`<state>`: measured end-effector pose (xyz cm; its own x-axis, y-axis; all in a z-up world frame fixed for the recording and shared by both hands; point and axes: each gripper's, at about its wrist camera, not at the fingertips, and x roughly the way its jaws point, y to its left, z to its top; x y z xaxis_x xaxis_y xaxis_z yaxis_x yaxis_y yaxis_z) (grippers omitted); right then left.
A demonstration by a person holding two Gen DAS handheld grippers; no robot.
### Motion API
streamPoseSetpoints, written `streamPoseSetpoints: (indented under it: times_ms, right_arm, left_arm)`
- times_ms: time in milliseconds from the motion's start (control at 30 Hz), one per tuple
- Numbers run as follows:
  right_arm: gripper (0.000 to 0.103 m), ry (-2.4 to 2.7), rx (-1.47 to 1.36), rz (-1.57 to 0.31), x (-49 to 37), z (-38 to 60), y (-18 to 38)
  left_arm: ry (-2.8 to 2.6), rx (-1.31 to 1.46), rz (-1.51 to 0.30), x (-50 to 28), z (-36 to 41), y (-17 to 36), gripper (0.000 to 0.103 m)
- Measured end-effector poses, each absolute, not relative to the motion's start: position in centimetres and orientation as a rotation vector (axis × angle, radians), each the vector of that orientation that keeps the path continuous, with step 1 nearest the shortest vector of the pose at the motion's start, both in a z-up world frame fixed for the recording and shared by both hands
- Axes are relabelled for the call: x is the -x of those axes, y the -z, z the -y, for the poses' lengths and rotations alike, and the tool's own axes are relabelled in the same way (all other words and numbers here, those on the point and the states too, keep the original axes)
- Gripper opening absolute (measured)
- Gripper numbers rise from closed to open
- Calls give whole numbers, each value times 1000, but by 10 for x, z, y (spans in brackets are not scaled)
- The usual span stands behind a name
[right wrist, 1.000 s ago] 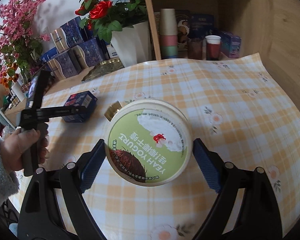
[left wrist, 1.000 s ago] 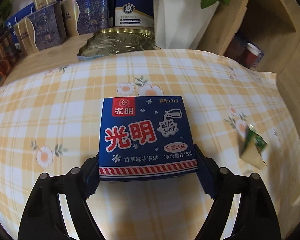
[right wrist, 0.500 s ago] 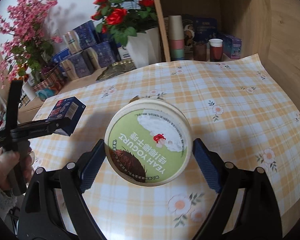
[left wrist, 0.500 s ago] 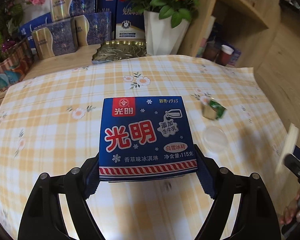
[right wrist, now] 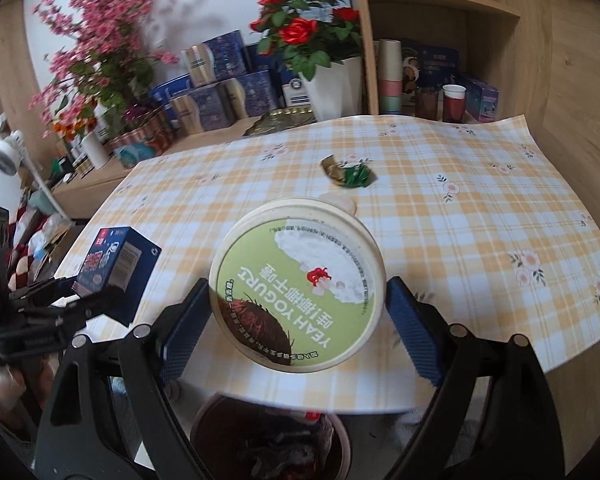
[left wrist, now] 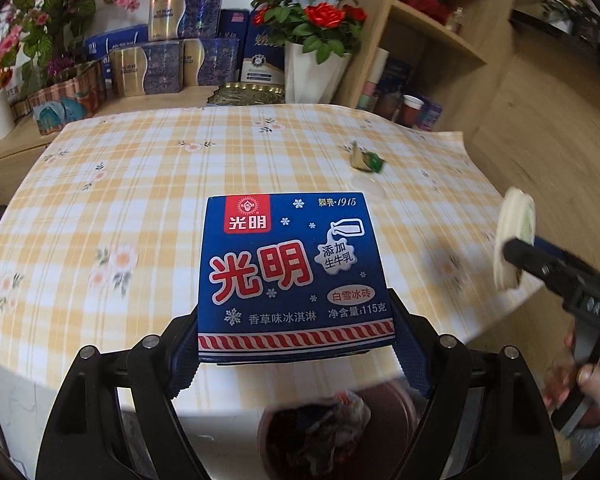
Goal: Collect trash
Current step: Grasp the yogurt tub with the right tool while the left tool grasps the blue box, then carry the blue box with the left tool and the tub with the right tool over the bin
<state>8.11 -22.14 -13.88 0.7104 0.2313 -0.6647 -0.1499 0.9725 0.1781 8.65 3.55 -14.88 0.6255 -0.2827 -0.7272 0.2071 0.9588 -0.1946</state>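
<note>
Left gripper [left wrist: 296, 344] fingers clamp the blue ice-cream box [left wrist: 294, 276]; right gripper [right wrist: 298, 328] pinches the yogurt tub [right wrist: 296, 296]. Both sit above the bin [right wrist: 270, 440] at counter [right wrist: 480, 240] edge (wrapper [right wrist: 348, 174] left behind). Drop w/ each centred over bin, low, one at a time.

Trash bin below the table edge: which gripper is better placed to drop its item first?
Right, probably. The right gripper holds the yogurt cup almost directly above the bin; the left gripper's ice cream box is further back.
</note>
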Motion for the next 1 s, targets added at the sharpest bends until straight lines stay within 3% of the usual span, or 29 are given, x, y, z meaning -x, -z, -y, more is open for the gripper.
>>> streamPoseSetpoints:
  times_ms: [467,1000]
  right_arm:
    - [86,-234,-165,-734,17,213,161]
    - [86,-211,-225,-801,35,226,209]
  left_arm:
    - [374,32,-931,21,-10,201,79]
    - [406,2,-1046,28,10,282,79]
